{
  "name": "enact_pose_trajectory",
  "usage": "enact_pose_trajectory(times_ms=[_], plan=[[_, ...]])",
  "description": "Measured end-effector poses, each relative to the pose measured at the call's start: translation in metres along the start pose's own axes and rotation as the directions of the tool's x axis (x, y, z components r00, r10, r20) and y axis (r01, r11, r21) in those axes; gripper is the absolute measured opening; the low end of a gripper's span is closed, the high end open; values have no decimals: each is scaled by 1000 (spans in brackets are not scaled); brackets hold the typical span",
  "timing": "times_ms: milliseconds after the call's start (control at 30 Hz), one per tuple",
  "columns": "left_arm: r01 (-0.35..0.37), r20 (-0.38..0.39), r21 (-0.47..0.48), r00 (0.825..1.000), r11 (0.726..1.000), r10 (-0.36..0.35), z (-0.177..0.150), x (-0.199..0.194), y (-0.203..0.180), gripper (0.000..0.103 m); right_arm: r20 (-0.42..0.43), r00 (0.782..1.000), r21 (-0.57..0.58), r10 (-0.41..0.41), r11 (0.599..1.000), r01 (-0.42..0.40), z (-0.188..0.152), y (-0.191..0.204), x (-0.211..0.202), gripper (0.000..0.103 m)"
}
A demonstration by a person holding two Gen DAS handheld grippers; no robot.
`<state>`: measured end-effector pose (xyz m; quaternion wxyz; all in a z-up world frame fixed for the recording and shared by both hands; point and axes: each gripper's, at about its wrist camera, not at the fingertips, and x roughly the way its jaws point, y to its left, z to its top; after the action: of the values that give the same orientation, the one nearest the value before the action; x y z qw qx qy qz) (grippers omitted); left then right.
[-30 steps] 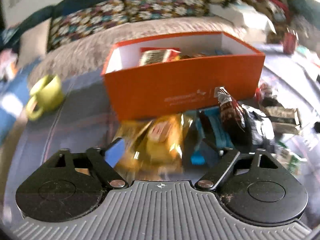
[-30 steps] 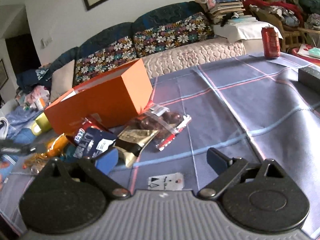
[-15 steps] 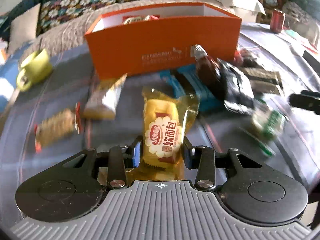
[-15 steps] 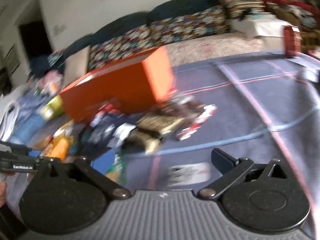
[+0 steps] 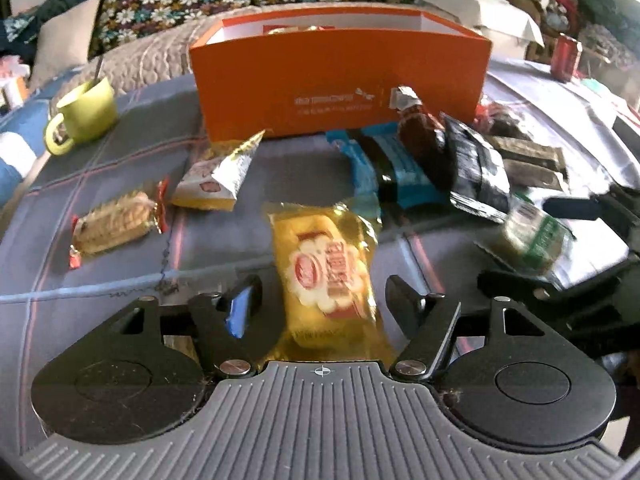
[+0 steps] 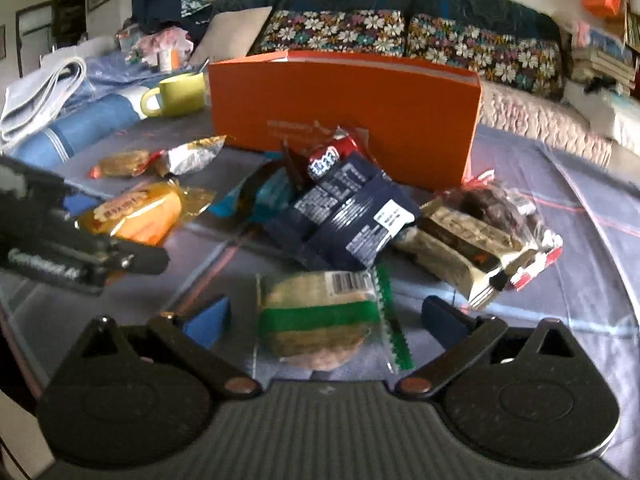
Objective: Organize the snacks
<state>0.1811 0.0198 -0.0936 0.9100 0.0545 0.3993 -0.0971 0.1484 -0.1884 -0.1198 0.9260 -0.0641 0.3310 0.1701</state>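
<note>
An orange box (image 5: pixel 340 76) stands at the back of the table and holds some snacks; it also shows in the right wrist view (image 6: pixel 344 108). My left gripper (image 5: pixel 322 300) is open, its fingers on either side of a yellow snack pack (image 5: pixel 326 272) that lies on the cloth. That pack also shows in the right wrist view (image 6: pixel 140 212). My right gripper (image 6: pixel 324 316) is open around a green-banded biscuit pack (image 6: pixel 320 320), which also shows in the left wrist view (image 5: pixel 532 236). Dark blue, teal and brown packets (image 6: pixel 352 216) are piled before the box.
A green mug (image 5: pixel 84 112) stands at the left. A biscuit pack (image 5: pixel 112 224) and a silver-yellow pack (image 5: pixel 218 180) lie left of the pile. A red can (image 5: pixel 564 56) stands far right. A sofa with floral cushions (image 6: pixel 400 36) is behind the table.
My left gripper has opened and let go of the yellow pack, which now lies between its fingers. My right gripper has swung left and closed in around the green-banded pack.
</note>
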Motion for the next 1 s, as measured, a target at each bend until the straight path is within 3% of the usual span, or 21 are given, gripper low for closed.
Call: enact_pose_trajectory(times_ms=[33,67,100,267,333,400,433,500,533,567,600,700,733,867,1000], plan=[[5,-5,-15,1000,1000,-5,1,4,2,32,10,1000,-1,-8,1000,8,0,0,-4,76],[20,-1,-35,1000,999,-20,2,6,4,18,15,1000,1,-11,1000,11,0,-2,-8,64],[23,2,-44,1000,999,-23,3,5,5,9,4,1000,10,-19,1000,19,0,-4,-10,62],[54,-10,-51,998,997,-54,-6,-8,6,8,3,999,31,-37,999,37,-12,-9,-27,63],[49,-12,-29,999,998,-50,-11,-11,3,15,6,1000,48,-25,999,25,-14,-11,-28,82],[30,-20,-21,999,999,-30,-12,-10,0,54,-1,1000,51,-26,998,26,-14,-9,-26,90],[10,-18,-22,1000,1000,-10,-11,-9,0,55,-1,1000,48,-26,999,26,-14,-8,-26,88],[7,-17,-22,1000,1000,-7,-12,-7,-1,46,4,999,28,-43,999,43,-16,-6,-28,82],[20,-10,-36,1000,999,-20,-12,-7,1,37,9,999,29,-43,999,43,-16,-7,-30,70],[15,-3,-35,1000,999,-15,-13,-8,1,12,8,999,35,-47,998,47,-15,-8,-31,63],[22,-4,-26,1000,999,-22,-12,-11,1,5,-2,999,44,-46,998,46,-14,-10,-33,62],[92,-12,-90,996,992,-93,-7,-20,12,4,-6,1000,109,-3,994,4,-14,-20,-44,61],[117,-5,-110,993,987,-119,-4,-25,17,4,2,1000,130,9,991,-9,-13,-23,-49,55],[127,34,-134,992,983,-124,14,-34,28,4,70,997,185,44,981,-57,15,-38,-62,54],[134,82,-144,989,980,-123,43,-28,35,4,136,991,131,11,991,-29,47,-44,-56,54]])
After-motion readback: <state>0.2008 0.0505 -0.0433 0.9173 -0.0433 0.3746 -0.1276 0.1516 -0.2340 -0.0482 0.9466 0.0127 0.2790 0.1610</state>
